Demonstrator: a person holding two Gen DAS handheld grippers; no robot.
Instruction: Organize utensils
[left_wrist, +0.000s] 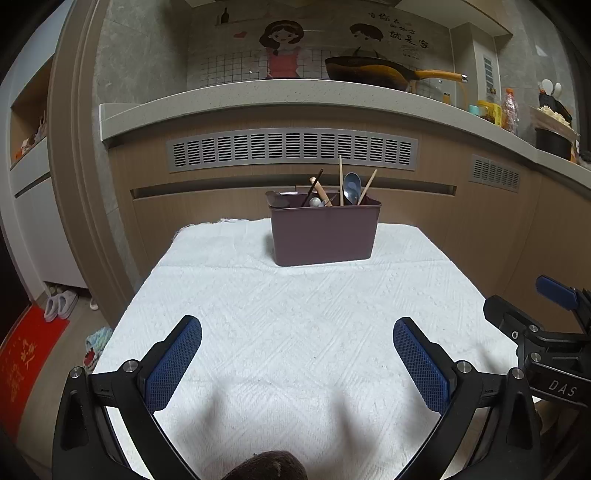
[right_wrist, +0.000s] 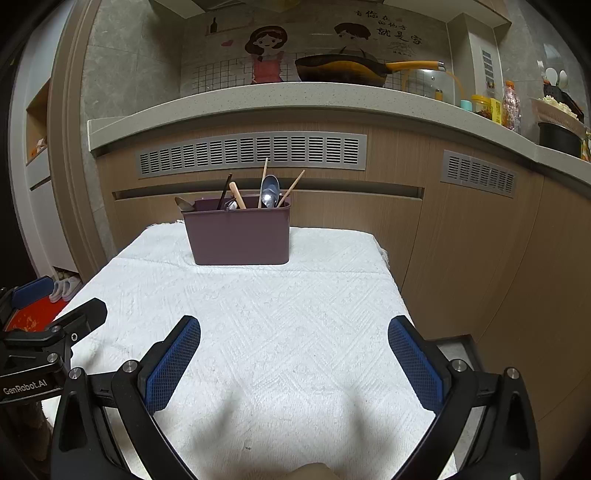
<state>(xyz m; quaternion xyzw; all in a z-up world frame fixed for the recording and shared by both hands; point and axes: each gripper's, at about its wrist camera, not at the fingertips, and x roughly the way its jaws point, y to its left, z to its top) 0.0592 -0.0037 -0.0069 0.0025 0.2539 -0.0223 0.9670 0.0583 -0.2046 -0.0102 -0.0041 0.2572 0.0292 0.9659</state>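
Observation:
A brown plastic utensil holder (left_wrist: 324, 236) stands at the far end of the white textured cloth (left_wrist: 295, 332); it also shows in the right wrist view (right_wrist: 239, 238). In it stand several utensils: wooden chopsticks (left_wrist: 340, 180), a blue-grey spoon (left_wrist: 351, 187), a metal spoon, a dark stick and a wooden-handled tool (left_wrist: 320, 190). My left gripper (left_wrist: 297, 365) is open and empty above the near part of the cloth. My right gripper (right_wrist: 293, 363) is open and empty too, beside the left one. The right gripper shows at the left view's right edge (left_wrist: 546, 332).
A kitchen counter (left_wrist: 295, 99) with a vent grille runs behind the table, holding a yellow-handled wok (left_wrist: 373, 70), bottles and a black pot (left_wrist: 552, 142). Slippers (left_wrist: 61, 302) and a red mat (left_wrist: 26, 362) lie on the floor at left. The cloth's right edge (right_wrist: 391, 273) drops off beside wooden cabinets.

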